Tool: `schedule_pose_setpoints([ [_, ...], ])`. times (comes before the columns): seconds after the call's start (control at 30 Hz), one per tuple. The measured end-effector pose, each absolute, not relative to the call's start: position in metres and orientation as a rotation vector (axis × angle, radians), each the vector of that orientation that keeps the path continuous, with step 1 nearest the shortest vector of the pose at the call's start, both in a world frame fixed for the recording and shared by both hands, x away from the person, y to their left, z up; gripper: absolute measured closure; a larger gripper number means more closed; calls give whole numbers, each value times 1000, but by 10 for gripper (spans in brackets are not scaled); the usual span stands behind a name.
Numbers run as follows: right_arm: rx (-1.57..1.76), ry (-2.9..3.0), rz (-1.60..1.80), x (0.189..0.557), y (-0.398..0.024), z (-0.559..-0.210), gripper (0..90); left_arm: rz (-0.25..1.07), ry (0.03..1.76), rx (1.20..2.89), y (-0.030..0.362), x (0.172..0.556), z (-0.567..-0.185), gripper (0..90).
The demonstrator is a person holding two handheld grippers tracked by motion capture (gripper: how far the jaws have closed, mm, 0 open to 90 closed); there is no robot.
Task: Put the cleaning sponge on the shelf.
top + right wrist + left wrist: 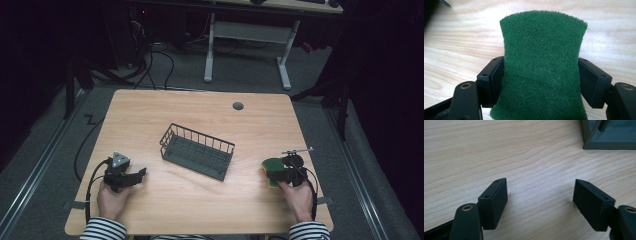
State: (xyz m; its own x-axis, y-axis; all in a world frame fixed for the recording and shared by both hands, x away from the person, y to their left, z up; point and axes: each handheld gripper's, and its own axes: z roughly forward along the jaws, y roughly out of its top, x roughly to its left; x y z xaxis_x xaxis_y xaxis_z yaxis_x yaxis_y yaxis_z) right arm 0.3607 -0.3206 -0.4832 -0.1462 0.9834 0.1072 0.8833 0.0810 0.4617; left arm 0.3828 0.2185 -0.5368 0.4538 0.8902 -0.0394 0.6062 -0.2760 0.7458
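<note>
A green scouring sponge with a yellow underside lies near the table's right front, squeezed at its waist between the jaws of my right gripper. Its green face bows upward in the right gripper view, and both black pads press into its sides. A dark wire basket stands empty in the middle of the table; its corner appears at the top right of the left gripper view. My left gripper rests at the left front, jaws wide apart over bare wood, pointing toward the basket.
The wooden table has a grey cable grommet near its far edge. A thin metal rod sticks out beside the right gripper. Cables trail off the table's left side. A white desk frame stands beyond.
</note>
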Motion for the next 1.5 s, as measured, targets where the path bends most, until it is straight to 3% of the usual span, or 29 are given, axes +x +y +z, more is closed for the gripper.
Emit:
schedule_pose_setpoints([
  [0.9, 1662, 2168, 850, 370, -296, -415, 292, 516, 1234, 2015, 217, 383, -537, 262],
  [1.5, 1374, 2321, 912, 401, -219, -366, 293, 523, 1231, 2023, 216, 383, -537, 259],
])
